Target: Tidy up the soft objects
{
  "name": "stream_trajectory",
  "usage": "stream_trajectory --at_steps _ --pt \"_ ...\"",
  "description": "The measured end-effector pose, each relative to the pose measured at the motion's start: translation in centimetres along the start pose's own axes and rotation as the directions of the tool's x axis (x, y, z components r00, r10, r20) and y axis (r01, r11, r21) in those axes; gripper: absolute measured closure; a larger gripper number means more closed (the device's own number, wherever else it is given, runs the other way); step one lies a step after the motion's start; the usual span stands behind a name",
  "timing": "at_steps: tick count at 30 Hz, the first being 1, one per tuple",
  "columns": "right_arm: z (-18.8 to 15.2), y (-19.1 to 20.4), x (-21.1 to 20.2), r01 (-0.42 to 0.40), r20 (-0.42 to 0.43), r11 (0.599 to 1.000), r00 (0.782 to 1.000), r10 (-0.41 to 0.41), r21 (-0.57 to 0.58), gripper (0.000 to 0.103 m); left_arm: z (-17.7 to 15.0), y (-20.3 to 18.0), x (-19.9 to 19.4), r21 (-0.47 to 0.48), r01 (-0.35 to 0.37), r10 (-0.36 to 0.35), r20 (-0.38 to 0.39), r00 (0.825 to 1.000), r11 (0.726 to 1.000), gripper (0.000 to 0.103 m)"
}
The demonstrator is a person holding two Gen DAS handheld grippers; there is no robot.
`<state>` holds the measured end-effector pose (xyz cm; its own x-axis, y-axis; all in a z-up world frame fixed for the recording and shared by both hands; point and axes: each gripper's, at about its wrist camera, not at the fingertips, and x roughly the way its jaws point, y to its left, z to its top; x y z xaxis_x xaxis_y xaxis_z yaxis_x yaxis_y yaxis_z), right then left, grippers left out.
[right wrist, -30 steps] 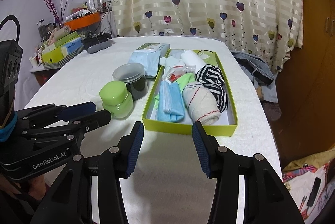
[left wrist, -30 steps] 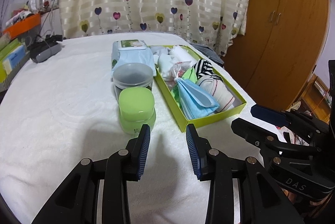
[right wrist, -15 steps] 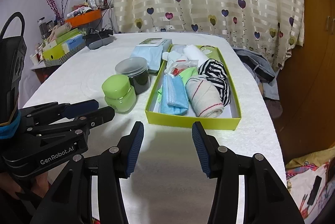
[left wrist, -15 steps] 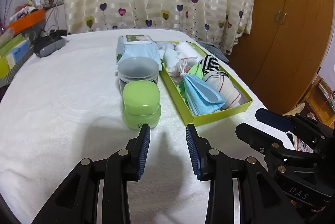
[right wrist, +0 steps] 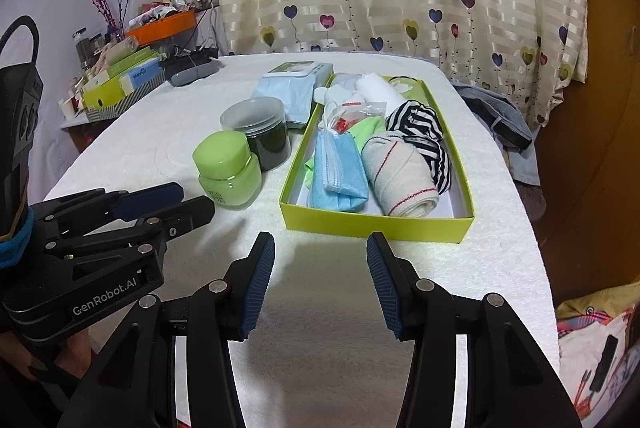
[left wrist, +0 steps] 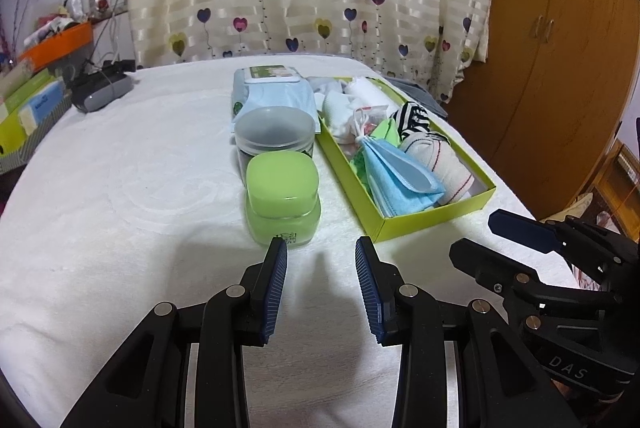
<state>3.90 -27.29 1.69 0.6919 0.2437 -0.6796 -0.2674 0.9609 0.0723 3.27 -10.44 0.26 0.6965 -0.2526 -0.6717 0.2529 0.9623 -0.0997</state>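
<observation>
A lime-green shallow box (right wrist: pixel 376 222) (left wrist: pixel 432 216) lies on the white table, holding blue face masks (right wrist: pixel 340 172) (left wrist: pixel 400 180), a rolled cream cloth with red stripes (right wrist: pixel 400 176) (left wrist: pixel 440 160), a black-and-white striped cloth (right wrist: pixel 420 124) and white cloths (left wrist: pixel 348 108). My left gripper (left wrist: pixel 321 248) (right wrist: pixel 180 202) hangs open and empty just short of a green jar (left wrist: pixel 282 196) (right wrist: pixel 228 168). In front of the box's near wall, my right gripper (right wrist: pixel 320 248) (left wrist: pixel 480 236) is open with nothing between its fingers.
A clear-lidded dark jar (right wrist: pixel 256 132) and a pack of wet wipes (left wrist: pixel 276 92) stand behind the green jar. A grey case (left wrist: pixel 102 92) lies at the far left. Cluttered shelves sit left, a wooden wardrobe (left wrist: pixel 560 48) right, a heart-patterned curtain behind.
Both views have drifted slightly, so the jars and box sit a little lower and nearer in frame. Both grippers' jaws keep the same width.
</observation>
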Motion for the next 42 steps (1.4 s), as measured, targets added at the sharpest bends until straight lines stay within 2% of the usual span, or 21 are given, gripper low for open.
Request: stream_trajectory --at_steps 4,21,25,42 --pt "0.00 -0.14 0.14 -0.001 -0.001 1.000 1.000 0.001 0.005 0.054 0.06 -0.11 0.13 0.014 -0.028 0.027 0.004 1.000 1.000 0.069" --pt "-0.13 -0.64 0.74 -0.004 -0.006 1.000 1.000 0.005 0.012 0.054 0.32 -0.28 0.47 0.028 -0.038 0.038 0.005 0.999 0.999 0.069" --pt "-0.16 -0.68 0.80 -0.004 -0.008 1.000 1.000 0.004 0.012 0.054 0.30 -0.35 0.61 0.035 -0.058 0.058 0.000 0.998 0.998 0.069" --pt "-0.33 -0.61 1.00 -0.006 -0.013 1.000 1.000 0.007 0.010 0.054 0.05 -0.41 0.91 0.029 -0.055 0.056 -0.012 0.998 0.998 0.069"
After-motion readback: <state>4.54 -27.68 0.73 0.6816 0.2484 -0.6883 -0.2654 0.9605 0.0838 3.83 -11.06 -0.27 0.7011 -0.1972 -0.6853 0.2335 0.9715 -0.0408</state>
